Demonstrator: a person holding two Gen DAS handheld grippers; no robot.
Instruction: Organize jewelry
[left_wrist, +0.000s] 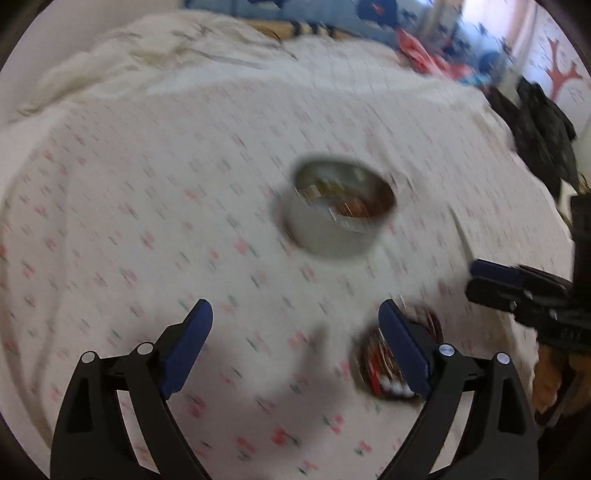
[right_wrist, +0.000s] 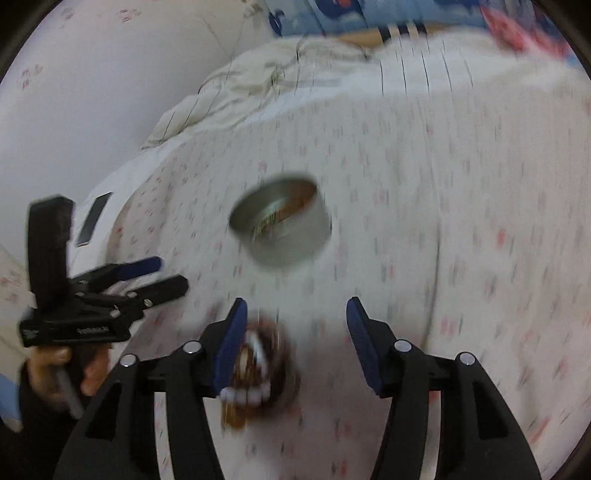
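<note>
Both jaw pairs are held spread and empty. The jewelry heap (right_wrist: 258, 369) is seen at seven o'clock, against the right gripper (right_wrist: 295, 332), nearer than the left gripper (left_wrist: 295, 332); the tin (right_wrist: 280, 225) lies at twelve.

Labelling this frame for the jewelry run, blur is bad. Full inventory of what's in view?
Metal tin: 1, silver, round, open, mid-bed; blurred brownish contents.
Jewelry pile: 1 heap, brown, gold, red, white beads, on the sheet nearer than the tin; item count unreadable.
Bedsheet: 1, white with small pink print, covering the bed.
Crumpled cloth: 1, cream, far end of the bed.
Dark flat object: 1, black, maybe a phone, at the bed's edge.
Black clothing: 1 heap, far right.
Left gripper: black, blue fingers, open, empty.
Right gripper: same, open, empty; jewelry pile just below its left finger.
</note>
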